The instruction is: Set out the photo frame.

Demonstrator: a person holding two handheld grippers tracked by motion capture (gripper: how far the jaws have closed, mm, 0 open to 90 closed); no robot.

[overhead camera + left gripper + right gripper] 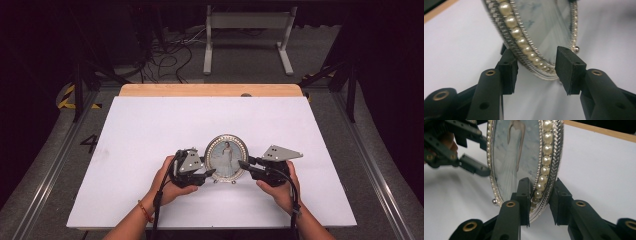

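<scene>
An oval photo frame (226, 157) with a pearl and silver rim stands upright on the white table top (150, 125), holding a picture of a figure in a white dress. My left gripper (210, 172) comes in level at its left edge. In the left gripper view, the jaws (536, 72) straddle the lower rim (524, 47), one pad behind it and one against the glass side. My right gripper (243, 165) meets the right edge. Its pads (540, 202) clamp the pearl rim (544, 170) front and back. The left gripper (486, 157) also appears across the frame in the right gripper view.
A wooden strip (210, 90) runs along the table's far edge. Beyond it on the floor are loose cables (165, 60) and a white metal stand (247, 30). Dark posts flank the table. Bare white surface surrounds the frame on all sides.
</scene>
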